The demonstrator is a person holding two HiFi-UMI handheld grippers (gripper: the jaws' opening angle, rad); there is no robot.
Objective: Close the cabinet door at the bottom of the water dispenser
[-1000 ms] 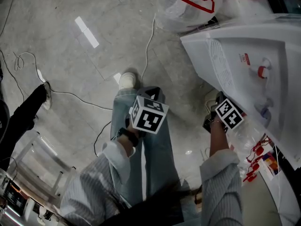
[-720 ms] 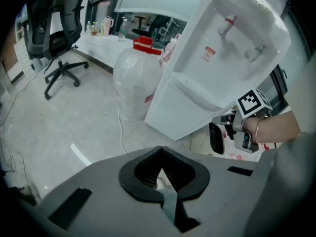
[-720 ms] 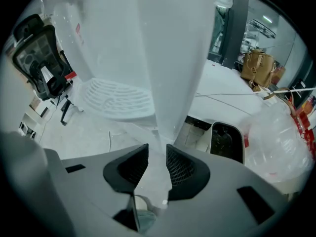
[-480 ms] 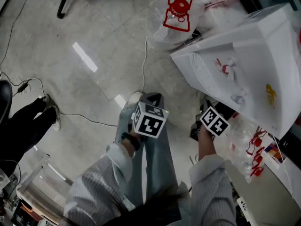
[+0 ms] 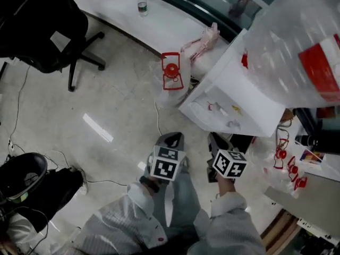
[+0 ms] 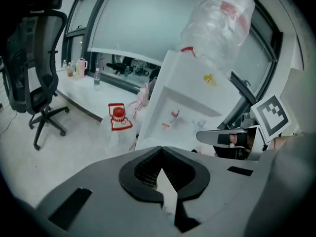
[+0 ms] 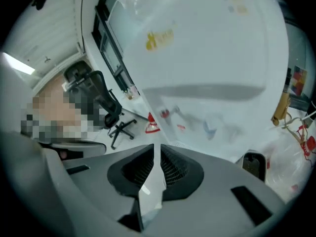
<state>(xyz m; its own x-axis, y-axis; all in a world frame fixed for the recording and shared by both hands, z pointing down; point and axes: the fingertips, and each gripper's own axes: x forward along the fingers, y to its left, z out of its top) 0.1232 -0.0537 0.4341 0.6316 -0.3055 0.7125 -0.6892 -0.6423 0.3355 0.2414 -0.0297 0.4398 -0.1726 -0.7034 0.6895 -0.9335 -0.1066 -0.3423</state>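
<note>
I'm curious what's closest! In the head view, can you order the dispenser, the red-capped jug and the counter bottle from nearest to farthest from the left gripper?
1. Dispenser, just ahead and right of the left gripper.
2. Red-capped jug, on the floor farther ahead.
3. Bottle, far off on the counter.

A: Floor, noted?
B: The floor (image 5: 117, 89) was pale polished tile. A light streak (image 5: 97, 128) reflected on it, and a thin cable (image 5: 157, 118) crossed it.
A: Furniture?
B: A black office chair (image 5: 48, 31) stood beside a long white counter (image 5: 159, 28), below dark-framed windows (image 6: 143, 23).
</note>
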